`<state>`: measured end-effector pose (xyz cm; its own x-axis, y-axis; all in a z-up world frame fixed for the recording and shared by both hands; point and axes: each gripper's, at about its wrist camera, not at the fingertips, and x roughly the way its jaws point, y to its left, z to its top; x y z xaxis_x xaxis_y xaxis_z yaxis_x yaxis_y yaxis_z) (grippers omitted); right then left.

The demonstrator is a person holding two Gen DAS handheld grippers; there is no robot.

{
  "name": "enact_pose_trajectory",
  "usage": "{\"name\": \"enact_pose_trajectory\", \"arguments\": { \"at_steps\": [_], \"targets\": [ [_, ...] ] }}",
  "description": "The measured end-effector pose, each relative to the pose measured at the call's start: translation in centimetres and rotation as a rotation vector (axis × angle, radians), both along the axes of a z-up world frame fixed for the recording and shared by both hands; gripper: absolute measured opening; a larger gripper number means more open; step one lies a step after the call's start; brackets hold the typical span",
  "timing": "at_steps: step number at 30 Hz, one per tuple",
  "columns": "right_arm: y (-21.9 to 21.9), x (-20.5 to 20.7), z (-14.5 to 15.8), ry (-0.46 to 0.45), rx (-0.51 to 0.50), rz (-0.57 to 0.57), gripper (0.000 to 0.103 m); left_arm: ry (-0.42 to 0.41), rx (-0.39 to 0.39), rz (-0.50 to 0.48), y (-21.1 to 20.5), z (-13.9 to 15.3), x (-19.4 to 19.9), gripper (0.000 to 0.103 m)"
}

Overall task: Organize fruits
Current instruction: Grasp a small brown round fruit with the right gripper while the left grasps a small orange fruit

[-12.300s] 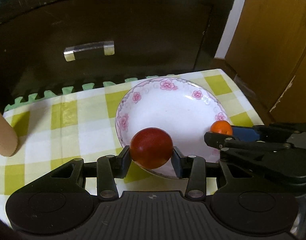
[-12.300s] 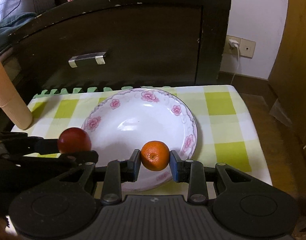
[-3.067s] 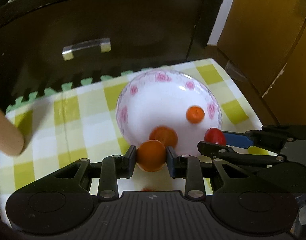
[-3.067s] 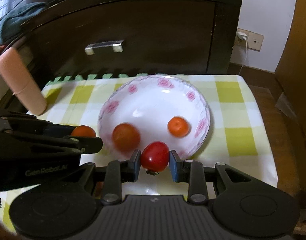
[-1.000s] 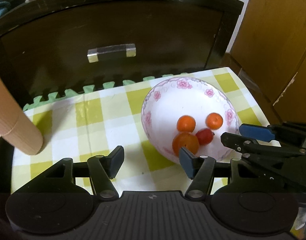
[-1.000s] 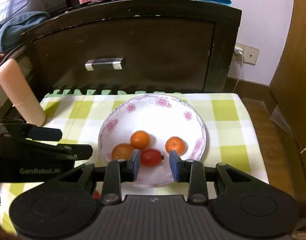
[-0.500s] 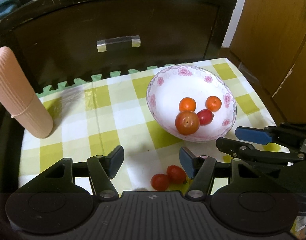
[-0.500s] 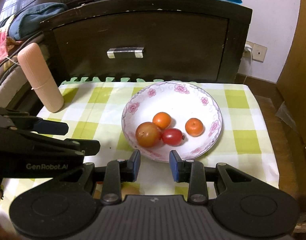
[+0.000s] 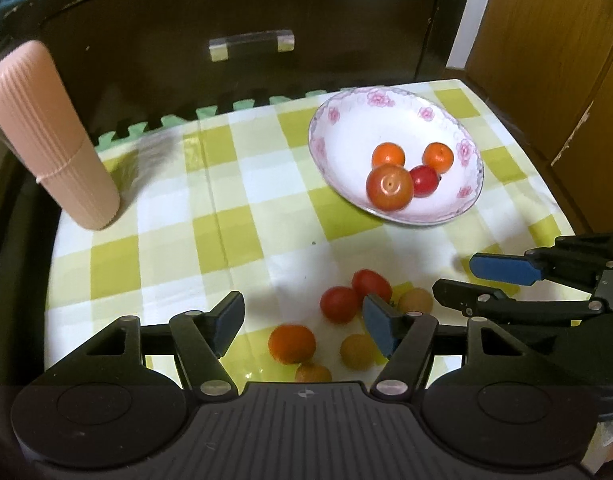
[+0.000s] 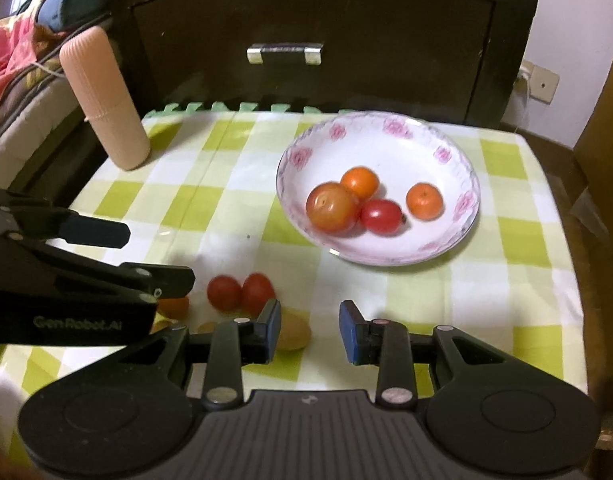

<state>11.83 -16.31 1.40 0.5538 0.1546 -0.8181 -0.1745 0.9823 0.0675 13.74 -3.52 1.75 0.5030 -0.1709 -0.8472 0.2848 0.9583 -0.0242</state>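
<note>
Both tools are spread wide and hold nothing: the left tool (image 9: pixel 302 322) hangs over loose fruit on the checked-cloth bench (image 9: pixel 178 216), the right tool (image 10: pixel 310 330) just beside it. The floral bowl (image 10: pixel 454 240) holds four pieces: a large tomato (image 10: pixel 332 208), a small red tomato (image 10: pixel 380 216) and two mandarins (image 10: pixel 424 201). Near the front edge lie two cherry tomatoes (image 9: pixel 338 304), an orange fruit (image 9: pixel 291 343) and some pale yellowish ones (image 9: pixel 357 351), possibly loquats. A ribbed pink cylinder (image 9: pixel 50 136) stands at the far left.

White bowl (image 10: pixel 458 232) with pink flowers holds orange and red fruit; beneath it, a yellow-green and white checked tablecloth (image 10: pixel 210 208).
</note>
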Motion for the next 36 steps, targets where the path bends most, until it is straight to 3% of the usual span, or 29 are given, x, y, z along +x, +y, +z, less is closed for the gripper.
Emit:
{"name": "enact_pose_trajectory", "arguments": {
  "at_steps": [26,30,36],
  "targets": [
    [1.7,2.0,-4.2,0.105,-0.022,0.057,0.031,0.145,-0.052,0.033,1.8,-2.6,-1.8,0.074],
    [1.2,2.1,-4.3,0.103,-0.013,0.041,0.029,0.147,-0.048,0.033,1.4,-3.2,-1.5,0.066],
    [1.0,2.0,-4.1,0.096,-0.007,0.041,0.027,0.159,-0.035,0.037,1.0,-4.1,-1.4,0.046]
  ]
}}
